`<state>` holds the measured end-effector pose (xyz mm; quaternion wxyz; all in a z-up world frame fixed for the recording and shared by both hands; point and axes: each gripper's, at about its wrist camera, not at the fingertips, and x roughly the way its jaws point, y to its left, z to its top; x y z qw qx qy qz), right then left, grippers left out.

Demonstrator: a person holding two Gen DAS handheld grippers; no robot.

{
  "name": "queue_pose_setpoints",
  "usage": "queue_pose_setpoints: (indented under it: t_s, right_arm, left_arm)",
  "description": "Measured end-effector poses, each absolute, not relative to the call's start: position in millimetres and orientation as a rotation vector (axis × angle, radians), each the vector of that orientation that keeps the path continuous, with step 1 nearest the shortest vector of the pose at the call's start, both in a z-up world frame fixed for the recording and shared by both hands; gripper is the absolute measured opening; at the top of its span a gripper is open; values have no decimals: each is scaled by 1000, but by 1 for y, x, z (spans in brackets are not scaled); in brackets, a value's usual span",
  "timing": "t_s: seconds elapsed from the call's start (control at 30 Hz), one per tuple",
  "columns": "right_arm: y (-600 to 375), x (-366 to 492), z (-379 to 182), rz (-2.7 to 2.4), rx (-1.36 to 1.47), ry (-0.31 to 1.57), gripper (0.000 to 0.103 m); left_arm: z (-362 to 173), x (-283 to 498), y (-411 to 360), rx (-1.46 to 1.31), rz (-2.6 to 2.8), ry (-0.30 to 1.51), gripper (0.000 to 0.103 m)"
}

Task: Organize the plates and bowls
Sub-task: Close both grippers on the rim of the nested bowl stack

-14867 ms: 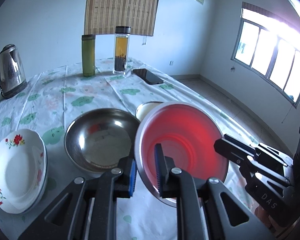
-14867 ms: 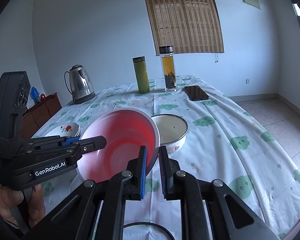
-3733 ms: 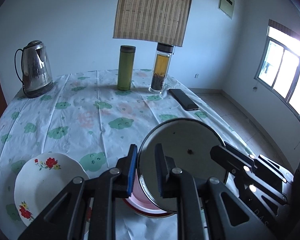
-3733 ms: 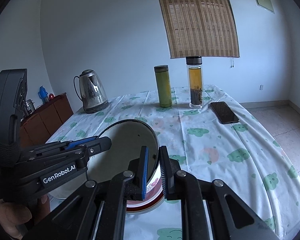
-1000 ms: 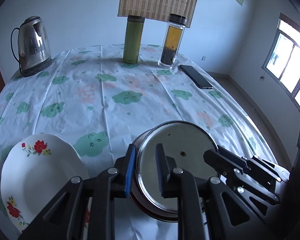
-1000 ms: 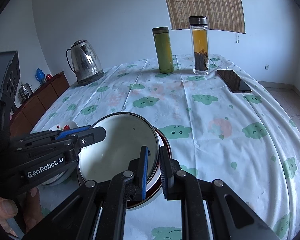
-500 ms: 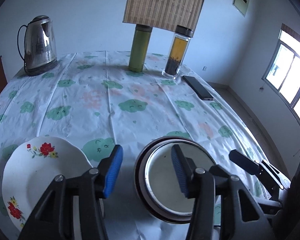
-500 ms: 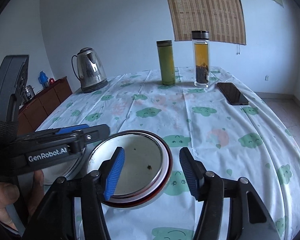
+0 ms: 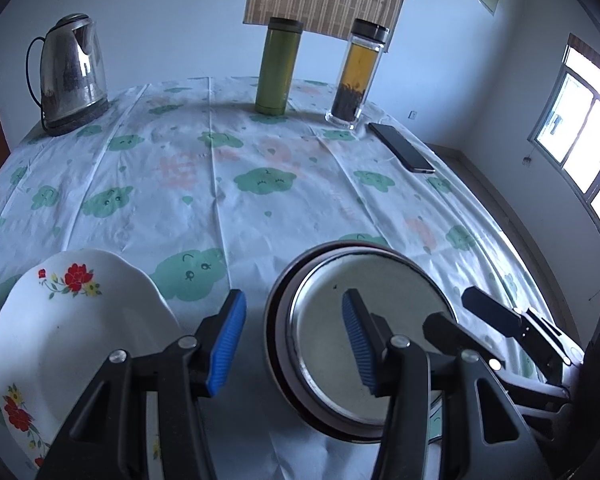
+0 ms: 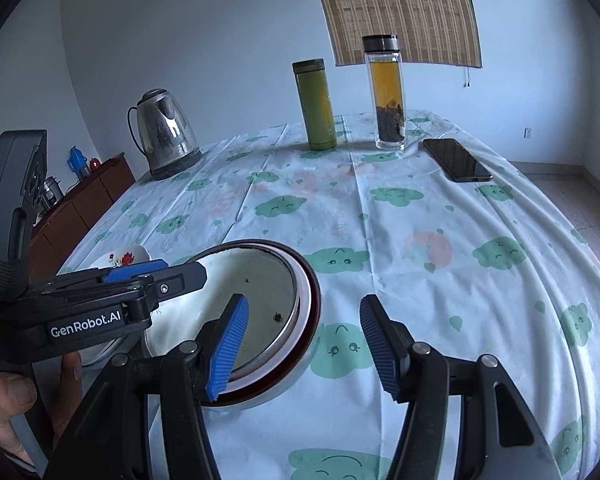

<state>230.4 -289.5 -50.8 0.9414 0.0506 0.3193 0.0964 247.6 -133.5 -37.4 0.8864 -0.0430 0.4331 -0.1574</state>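
A steel bowl (image 9: 332,320) sits nested inside a larger bowl with a dark red rim (image 9: 278,344) on the tablecloth; the pair also shows in the right wrist view (image 10: 260,292). A white flowered plate (image 9: 60,332) lies to the left of them. My left gripper (image 9: 294,340) is open and empty, its jaws astride the left rim of the nested bowls. My right gripper (image 10: 304,348) is open and empty, its jaws astride their right rim. The left gripper also shows in the right wrist view (image 10: 140,280).
A steel kettle (image 9: 70,76) stands at the far left. A green flask (image 9: 278,68) and a glass tea bottle (image 9: 358,76) stand at the back. A black phone (image 9: 402,148) lies at the right. The table edge falls away on the right.
Both grippers have let go of the steel bowl, which now rests inside the red-rimmed bowl. Both have opened wide and pulled back a little.
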Motion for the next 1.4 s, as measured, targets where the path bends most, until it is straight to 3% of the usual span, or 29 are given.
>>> queue_pose_setpoints:
  t_s: [0.8,0.87,1.1,1.4]
  right_arm:
    - [-287,235,-62,233,162,697,60]
    - [-284,236,-63,240,156,707,53]
    - [-282,233,-63,200,147,700,43]
    - [-278,230,-57,182,130,683,42]
  left_arm:
    - [-59,251,-137,-138,-380,1037,43]
    - [-61,250,-138,-131,-371,1043,41]
    - [-61,246,-143,-104,-350,1036,41]
    - [-53,244,-137,-147,-346,1020,41]
